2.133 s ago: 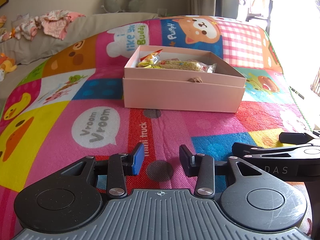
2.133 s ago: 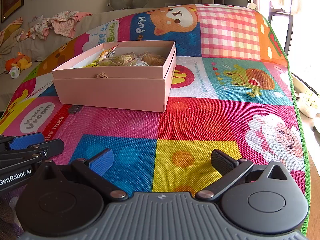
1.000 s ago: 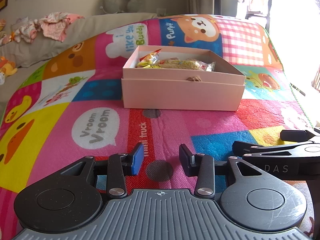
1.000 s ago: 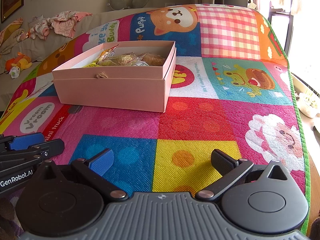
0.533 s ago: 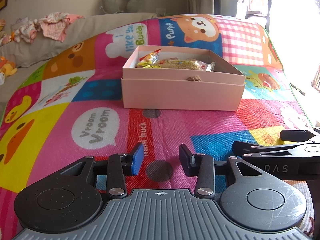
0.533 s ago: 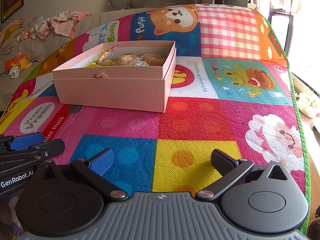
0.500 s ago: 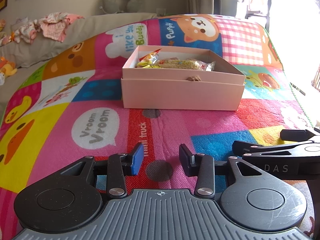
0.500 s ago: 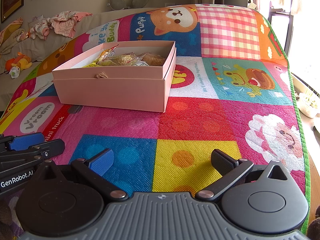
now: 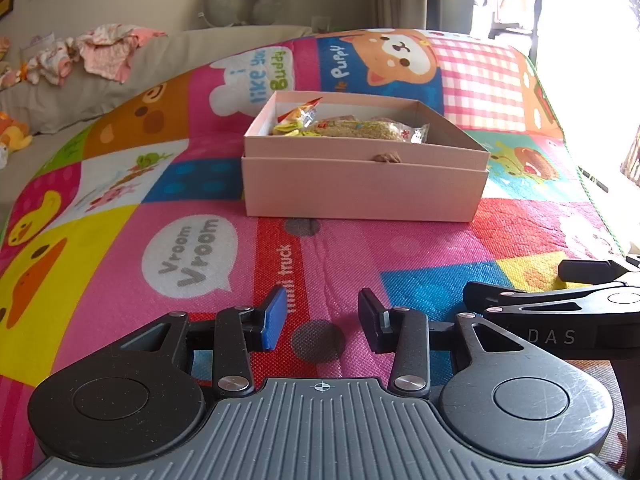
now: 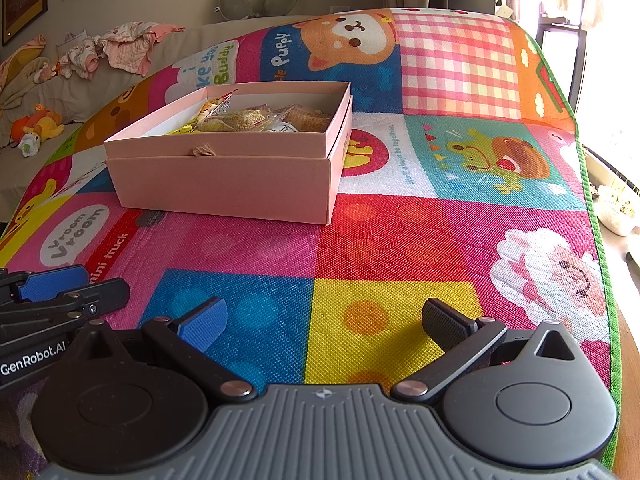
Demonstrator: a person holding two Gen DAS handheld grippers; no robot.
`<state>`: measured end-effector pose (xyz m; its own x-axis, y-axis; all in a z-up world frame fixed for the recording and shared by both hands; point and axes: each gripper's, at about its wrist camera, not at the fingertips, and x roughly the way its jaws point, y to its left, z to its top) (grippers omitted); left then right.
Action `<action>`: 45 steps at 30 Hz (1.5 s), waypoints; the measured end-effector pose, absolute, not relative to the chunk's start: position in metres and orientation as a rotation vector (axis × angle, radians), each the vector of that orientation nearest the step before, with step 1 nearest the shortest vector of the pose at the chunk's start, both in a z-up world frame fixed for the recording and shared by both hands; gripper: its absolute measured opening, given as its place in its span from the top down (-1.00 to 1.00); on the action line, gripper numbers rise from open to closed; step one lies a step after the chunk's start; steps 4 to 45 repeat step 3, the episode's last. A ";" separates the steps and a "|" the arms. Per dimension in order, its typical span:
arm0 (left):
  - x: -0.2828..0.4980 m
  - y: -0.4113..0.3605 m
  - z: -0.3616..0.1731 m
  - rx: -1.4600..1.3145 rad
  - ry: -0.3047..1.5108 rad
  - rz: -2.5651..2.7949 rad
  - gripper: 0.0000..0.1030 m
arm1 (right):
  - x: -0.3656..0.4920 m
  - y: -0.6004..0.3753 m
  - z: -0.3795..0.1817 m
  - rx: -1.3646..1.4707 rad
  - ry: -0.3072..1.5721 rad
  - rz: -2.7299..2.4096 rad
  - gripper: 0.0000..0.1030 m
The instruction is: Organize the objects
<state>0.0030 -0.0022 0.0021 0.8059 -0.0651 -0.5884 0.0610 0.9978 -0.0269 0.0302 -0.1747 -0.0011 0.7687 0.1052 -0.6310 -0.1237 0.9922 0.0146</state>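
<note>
An open pink box (image 9: pixel 364 188) sits on a colourful play mat (image 9: pixel 160 208), ahead of both grippers; it also shows in the right wrist view (image 10: pixel 224 184). Several snack packets (image 9: pixel 352 128) lie inside it, also seen from the right (image 10: pixel 248 120). My left gripper (image 9: pixel 322 320) is open and empty, low over the mat. My right gripper (image 10: pixel 324 324) is open wide and empty, near the mat's front. Each gripper shows at the edge of the other's view: the right one (image 9: pixel 560 292), the left one (image 10: pixel 60 288).
A beige sofa (image 10: pixel 80 92) with crumpled clothes (image 10: pixel 120 48) and a plush toy (image 10: pixel 36 128) stands behind the mat on the left. A grey neck pillow (image 9: pixel 244 0) rests on the sofa back. The mat's green edge (image 10: pixel 596 216) runs along the right.
</note>
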 end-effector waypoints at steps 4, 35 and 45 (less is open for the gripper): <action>0.004 -0.001 0.002 -0.015 0.631 -0.081 0.07 | 0.030 -0.175 -0.001 -0.028 0.683 0.124 -1.00; 0.004 -0.001 0.002 -0.015 0.631 -0.081 0.07 | 0.030 -0.175 -0.001 -0.028 0.683 0.124 -1.00; 0.004 -0.001 0.002 -0.015 0.631 -0.081 0.07 | 0.030 -0.175 -0.001 -0.028 0.683 0.124 -1.00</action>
